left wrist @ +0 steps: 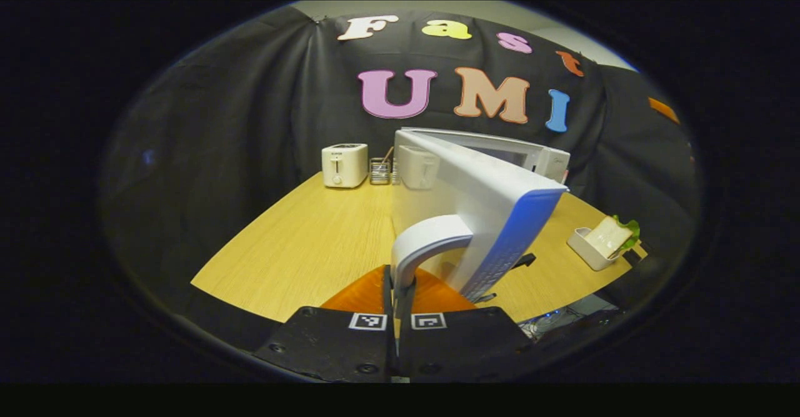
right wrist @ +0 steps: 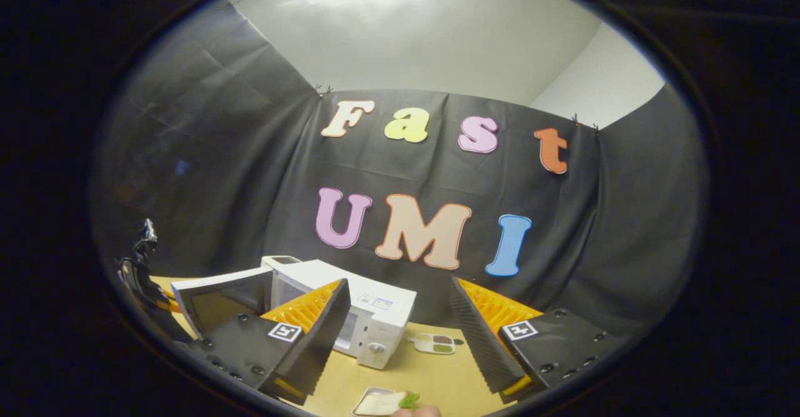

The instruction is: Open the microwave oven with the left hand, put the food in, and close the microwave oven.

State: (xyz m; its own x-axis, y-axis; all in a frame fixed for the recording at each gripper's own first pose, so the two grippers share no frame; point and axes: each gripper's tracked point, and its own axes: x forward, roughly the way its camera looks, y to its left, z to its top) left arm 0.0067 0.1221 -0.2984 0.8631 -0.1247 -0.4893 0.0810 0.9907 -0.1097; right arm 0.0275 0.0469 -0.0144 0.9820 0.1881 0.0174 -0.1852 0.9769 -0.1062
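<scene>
Door opening is in hand: the left gripper (left wrist: pixel 400 292) is clamped on the microwave door handle (left wrist: pixel 428 239), door (left wrist: pixel 494 217) swung wide. The right gripper (right wrist: pixel 400 336), jaws spread and empty, hovers above the sandwich tray (right wrist: pixel 381 402), which it must grasp next.

I see a light wooden desk (left wrist: pixel 300 248) carrying a white microwave (left wrist: pixel 537 154), two white toasters (left wrist: pixel 344 165), a small wire rack (left wrist: pixel 379 171), and a white food tray (left wrist: pixel 590 248).
</scene>
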